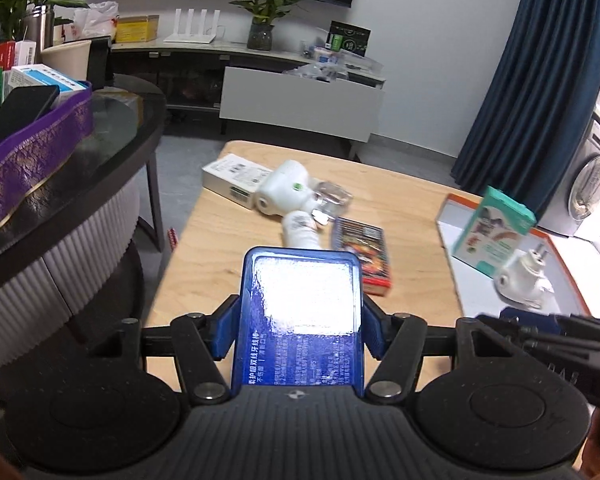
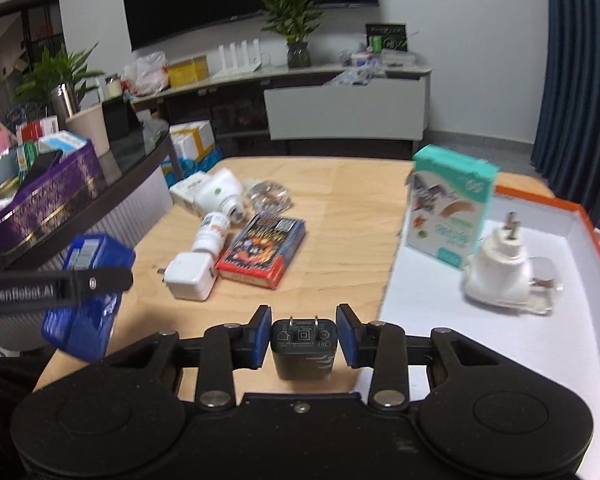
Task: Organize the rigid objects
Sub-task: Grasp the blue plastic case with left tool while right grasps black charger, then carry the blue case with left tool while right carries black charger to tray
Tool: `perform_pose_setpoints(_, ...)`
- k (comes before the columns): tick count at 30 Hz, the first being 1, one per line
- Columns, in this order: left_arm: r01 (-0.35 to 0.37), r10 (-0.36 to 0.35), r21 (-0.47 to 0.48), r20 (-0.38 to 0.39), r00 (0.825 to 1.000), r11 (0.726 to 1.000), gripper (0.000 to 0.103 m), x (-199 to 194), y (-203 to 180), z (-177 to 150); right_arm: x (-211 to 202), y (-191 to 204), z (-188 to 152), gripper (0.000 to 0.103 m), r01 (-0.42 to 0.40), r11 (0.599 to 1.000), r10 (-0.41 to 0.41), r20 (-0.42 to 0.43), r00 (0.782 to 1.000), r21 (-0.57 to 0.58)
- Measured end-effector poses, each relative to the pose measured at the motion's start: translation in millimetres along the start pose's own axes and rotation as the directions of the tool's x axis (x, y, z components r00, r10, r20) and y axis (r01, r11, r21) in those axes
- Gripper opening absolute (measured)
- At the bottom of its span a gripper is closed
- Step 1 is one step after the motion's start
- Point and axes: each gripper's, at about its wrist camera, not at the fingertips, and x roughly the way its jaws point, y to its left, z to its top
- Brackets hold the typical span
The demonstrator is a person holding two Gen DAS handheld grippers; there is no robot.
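— What do we count on the wooden table (image 2: 340, 200)?
— One white charger (image 2: 190, 276), one pill bottle (image 2: 211, 234), one red card box (image 2: 262, 254). In the white tray (image 2: 420, 312): one teal box (image 2: 448, 208), one white plug (image 2: 498, 268).
— And our hands?
— Both tilt downward. Our left gripper (image 1: 298, 330) clamps one blue box (image 1: 300, 320); our right gripper (image 2: 303, 334) holds one black adapter (image 2: 303, 350) above the table's near edge.

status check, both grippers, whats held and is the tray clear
Left gripper shut on blue box. Right gripper shut on black charger. Tray already holds teal box and white plug; near corner bare.
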Motion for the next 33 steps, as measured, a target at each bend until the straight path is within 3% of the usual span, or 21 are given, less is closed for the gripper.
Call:
perform_pose_setpoints(14,0.127,-0.126,0.035,-0.018,0.992,0.991,0.062,-6.2,-69.0,-15.6,-58.0,-62.9,-10.9,0.044,0.110,0.991,-0.115,0.067,0.991,0.077)
perform_pose_setpoints(23,0.224,-0.220,0.101,-0.049,0.974,0.969,0.062,2.9,-124.8,-19.6,-82.9,-102.8,-16.4,0.044,0.197,0.972,-0.210,0.095,0.973,0.131)
perform_pose_setpoints(33,0.255,-0.251,0.180,-0.044,0.967,0.950,0.062,15.2,-169.1,-13.9,-98.9,-131.3,-16.9,0.044,0.245,0.952,-0.269,0.120,0.956,0.184)
